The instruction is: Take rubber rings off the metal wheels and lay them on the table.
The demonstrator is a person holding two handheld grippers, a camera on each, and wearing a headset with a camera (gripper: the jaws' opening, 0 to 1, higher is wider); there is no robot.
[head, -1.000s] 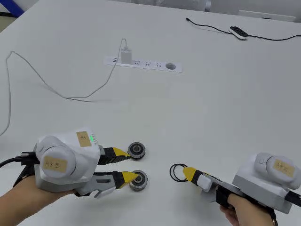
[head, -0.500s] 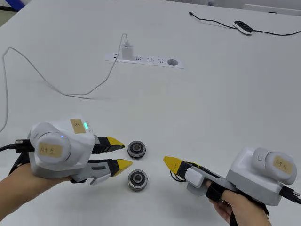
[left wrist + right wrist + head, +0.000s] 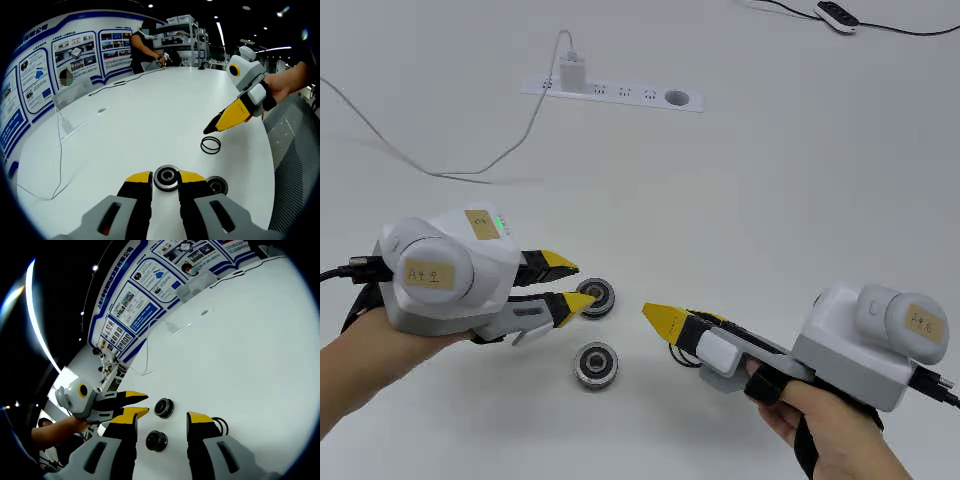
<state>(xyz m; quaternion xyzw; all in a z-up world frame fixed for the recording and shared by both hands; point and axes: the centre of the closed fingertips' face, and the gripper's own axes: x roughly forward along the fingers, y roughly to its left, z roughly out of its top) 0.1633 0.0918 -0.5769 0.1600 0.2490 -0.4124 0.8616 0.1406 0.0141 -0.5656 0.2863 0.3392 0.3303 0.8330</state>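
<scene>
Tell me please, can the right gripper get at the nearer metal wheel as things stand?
Probably yes. The right gripper is open, and the nearer wheel lies free just ahead of it with nothing between them; the left gripper is at the other wheel.

Your left gripper [image 3: 570, 281] is a rounded white housing with a round cap at the back. A tan paper label [image 3: 427, 274] with handwritten marks sits on the cap, and a second tan tag [image 3: 482, 224] lies on top beside a small green light [image 3: 501, 224]. Its jaws run grey, then black, and end in yellow tips. A black cable [image 3: 340, 272] leaves its rear, and a black strap [image 3: 358, 305] crosses your left hand [image 3: 380, 350]. Your right gripper [image 3: 665, 322] has the same white-and-grey build, one handwritten sticker [image 3: 923, 322] on its round cap and a black lead [image 3: 938, 392] behind. Black bands [image 3: 770, 388] wrap your right hand [image 3: 820, 415] at thumb and wrist.
</scene>
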